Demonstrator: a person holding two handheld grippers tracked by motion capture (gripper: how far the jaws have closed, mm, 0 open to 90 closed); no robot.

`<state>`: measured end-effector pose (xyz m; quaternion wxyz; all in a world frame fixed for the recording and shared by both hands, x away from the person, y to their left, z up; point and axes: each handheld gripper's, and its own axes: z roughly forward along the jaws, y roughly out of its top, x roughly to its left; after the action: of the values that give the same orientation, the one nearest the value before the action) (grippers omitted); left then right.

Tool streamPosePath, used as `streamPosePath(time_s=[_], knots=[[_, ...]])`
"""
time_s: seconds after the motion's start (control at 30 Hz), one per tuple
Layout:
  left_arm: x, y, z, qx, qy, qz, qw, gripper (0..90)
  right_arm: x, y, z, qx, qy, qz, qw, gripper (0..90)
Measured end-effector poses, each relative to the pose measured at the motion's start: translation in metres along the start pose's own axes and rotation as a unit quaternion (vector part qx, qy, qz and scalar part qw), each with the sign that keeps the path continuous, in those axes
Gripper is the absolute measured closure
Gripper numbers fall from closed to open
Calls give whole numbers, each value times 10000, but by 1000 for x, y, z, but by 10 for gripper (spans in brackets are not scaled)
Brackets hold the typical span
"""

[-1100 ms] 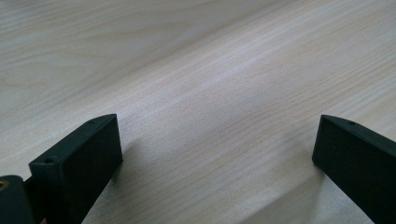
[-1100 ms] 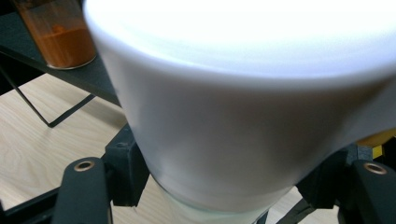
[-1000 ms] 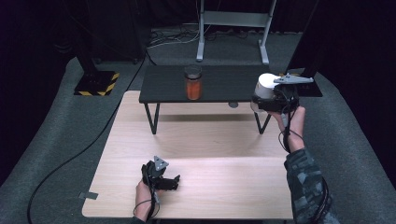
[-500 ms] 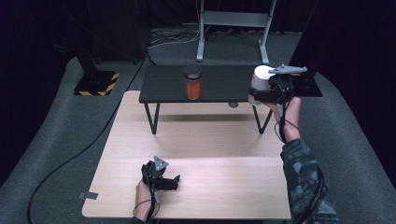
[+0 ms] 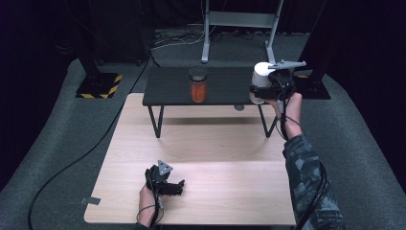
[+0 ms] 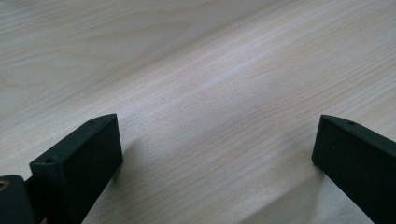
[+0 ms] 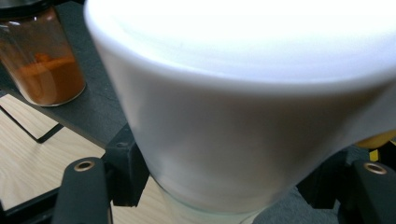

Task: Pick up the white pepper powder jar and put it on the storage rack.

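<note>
1. A pale wooden table [image 5: 201, 158] takes up the near part of the high view; at its far edge stands a low black side table [image 5: 220, 86] on thin black legs. Grey carpet surrounds both, the room beyond is dark, a grey metal stand [image 5: 239, 28] rises behind, and a yellow-and-black striped base [image 5: 98, 86] sits at the far left.
2. A glass jar [image 5: 198, 85] with a dark lid and an orange filling stands upright on the black side table, left of centre.
3. The white cup [image 5: 261, 81] is plain, smooth and matt, wider at its rim; in the right gripper view it looms very close and partly blurred.
4. The right gripper [image 5: 268, 88] is clamped on the white cup, one black jaw pressing each side near its base, and holds it over the right end of the black side table, well apart from the glass jar.
5. The left gripper [image 5: 167, 184] lies low on the wooden table near the front edge, its jaws spread wide with bare wood between them.
6. Compared with a second ago, the right gripper and cup have moved left and further away, from beyond the side table's right end to above it; the left gripper has stayed put.
</note>
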<state>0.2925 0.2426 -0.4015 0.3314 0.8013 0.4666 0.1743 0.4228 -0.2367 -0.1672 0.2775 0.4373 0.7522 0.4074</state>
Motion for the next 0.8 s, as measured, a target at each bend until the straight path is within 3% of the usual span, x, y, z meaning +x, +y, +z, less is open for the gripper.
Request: streamPosePath(time_s=[0.8], knots=[[0, 0, 0, 1, -2, 1, 10000, 12, 3, 15, 27, 102, 198, 70, 9997, 302]])
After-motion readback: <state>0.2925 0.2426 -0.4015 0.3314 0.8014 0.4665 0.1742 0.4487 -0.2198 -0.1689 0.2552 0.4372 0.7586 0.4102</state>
